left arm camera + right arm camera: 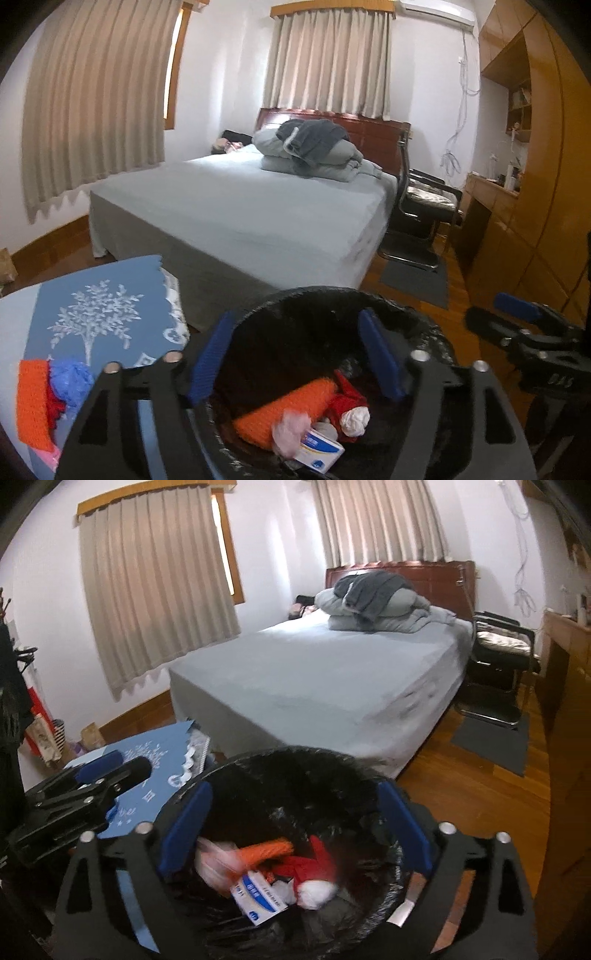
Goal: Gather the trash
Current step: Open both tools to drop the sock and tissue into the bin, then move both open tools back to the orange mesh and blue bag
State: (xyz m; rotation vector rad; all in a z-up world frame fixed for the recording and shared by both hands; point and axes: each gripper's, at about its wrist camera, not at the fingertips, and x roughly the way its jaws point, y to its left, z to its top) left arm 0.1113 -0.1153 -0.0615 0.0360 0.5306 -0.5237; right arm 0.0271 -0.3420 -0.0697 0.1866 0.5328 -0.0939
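A black-lined trash bin (317,295) stands on the floor below both grippers and also shows in the right wrist view (295,755). Inside lie an orange knit piece (284,410), red cloth (347,398), white wads (354,419), pink crumpled plastic (291,430) and a white-and-blue box (321,448). My left gripper (295,354) hangs open and empty over the bin. My right gripper (295,827) is open and empty over it too. On the blue table (99,306) at left lie an orange knit piece (33,402), red cloth (53,404) and a blue plastic wad (72,378).
A bed (240,206) with folded grey bedding (314,151) fills the middle of the room. A black chair (421,206) and grey mat (417,277) stand to its right. A wooden wardrobe and desk (517,184) line the right wall. Bags (48,734) sit by the left wall.
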